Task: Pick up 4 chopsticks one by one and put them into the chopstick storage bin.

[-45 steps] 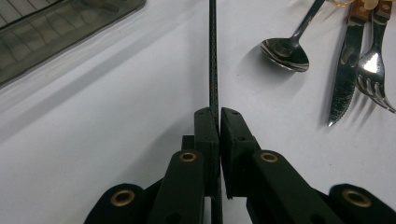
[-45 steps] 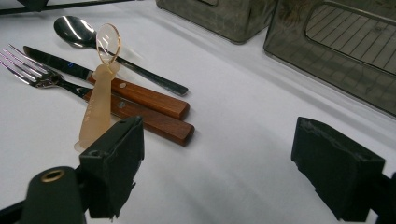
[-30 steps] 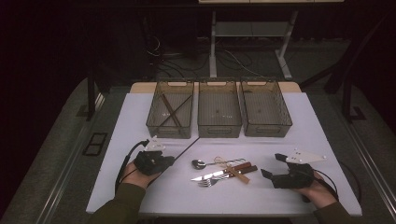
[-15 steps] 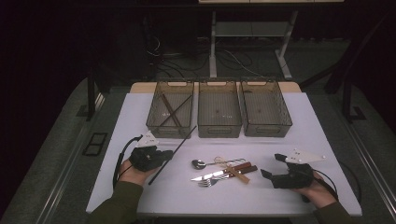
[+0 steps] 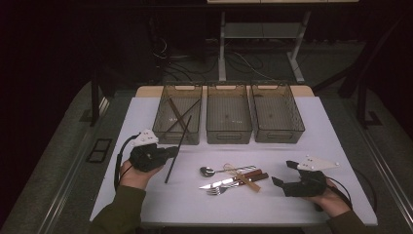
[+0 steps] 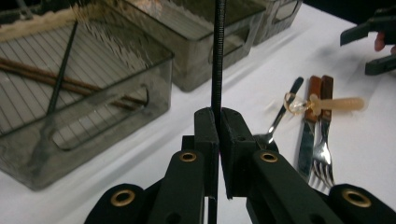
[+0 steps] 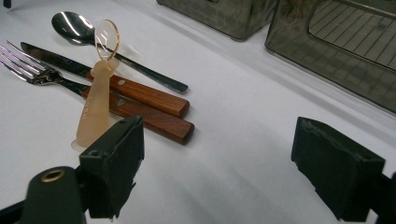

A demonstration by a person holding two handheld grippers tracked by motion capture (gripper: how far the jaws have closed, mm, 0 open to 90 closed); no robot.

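Note:
My left gripper (image 5: 168,152) is shut on a thin black chopstick (image 5: 178,148), held a little above the table in front of the left bin (image 5: 160,130). In the left gripper view the chopstick (image 6: 217,56) rises straight up from between the closed pads (image 6: 205,128). That bin (image 6: 116,100) holds brown and black chopsticks (image 6: 60,70). My right gripper (image 5: 284,173) rests at the front right, open with nothing between its pads (image 7: 116,158). A spoon (image 7: 79,28), a knife and a fork (image 7: 28,65) with wooden handles (image 7: 149,100), and a pale translucent utensil (image 7: 95,107) lie left of it.
Three clear grey bins stand in a row at the back of the white table (image 5: 146,200): the left one, a middle one (image 5: 229,131) and a right one (image 5: 280,131). The cutlery pile (image 5: 229,179) lies mid-table between my two hands.
My left gripper has risen off the table with the black chopstick and shifted slightly toward the left bin. The right gripper has stayed where it was.

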